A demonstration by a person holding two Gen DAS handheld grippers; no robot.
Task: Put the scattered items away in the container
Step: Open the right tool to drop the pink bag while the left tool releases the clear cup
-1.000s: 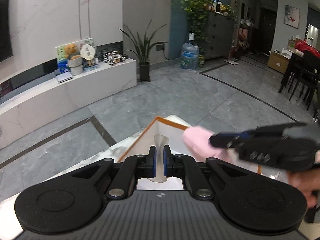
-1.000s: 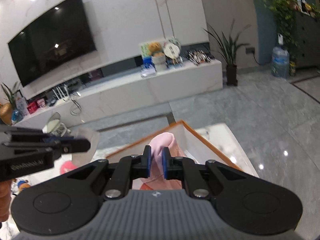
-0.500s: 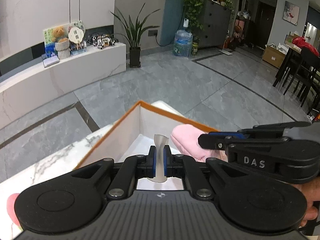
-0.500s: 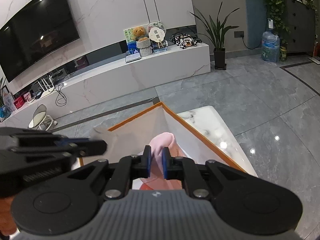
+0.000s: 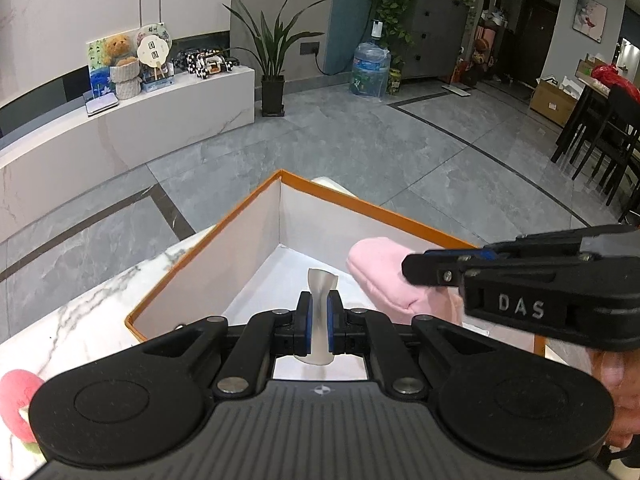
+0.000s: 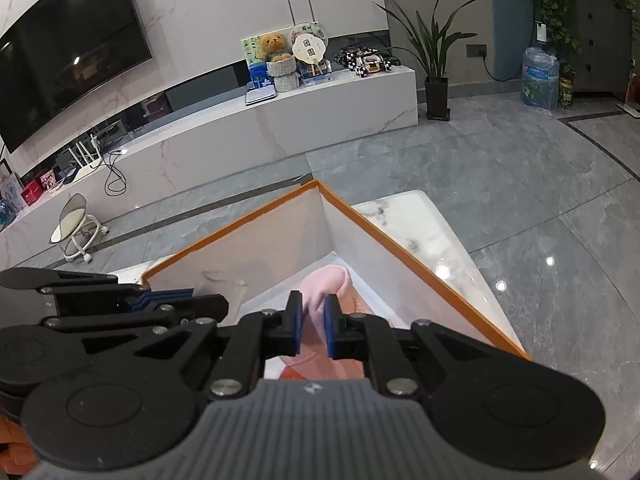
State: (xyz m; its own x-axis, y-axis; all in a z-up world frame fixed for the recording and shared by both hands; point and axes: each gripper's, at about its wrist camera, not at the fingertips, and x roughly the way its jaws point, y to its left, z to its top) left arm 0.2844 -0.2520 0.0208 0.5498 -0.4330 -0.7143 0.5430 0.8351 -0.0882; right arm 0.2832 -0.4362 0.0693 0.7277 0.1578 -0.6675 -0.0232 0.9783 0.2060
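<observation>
Left gripper (image 5: 319, 320) clamped narrowly on a pale translucent item (image 5: 320, 312), poised above the open, orange-rimmed container (image 5: 224, 222) standing on a marble-topped table (image 5: 92, 312); right gripper (image 6: 313, 326) pinched shut on a soft pink plush item (image 6: 326, 284), likewise held over the interior of the container (image 6: 420, 256). Both loads inside the rim line but apparently not yet resting on the white floor of the box. Likely faults from here: release from this height letting the light translucent piece tumble or bounce toward a wall; plush fabric snagging on a blue pad and lifting out again on withdrawal; the two tools, close side by side, knocking together or nudging the thin box wall and shifting the container along the smooth tabletop. A further pink-and-red object (image 5: 16, 396) at the table edge, lower left in the left wrist view, apparently still outside the box and therefore left to collect. Hard to make out: true shape of the translucent piece, twisted between the pads; lower part of the plush, hidden behind the right tool body; near wall and most of the container floor, masked by both housings; any contents already inside. Hand behind the right gripper only partly visible at frame edge.
</observation>
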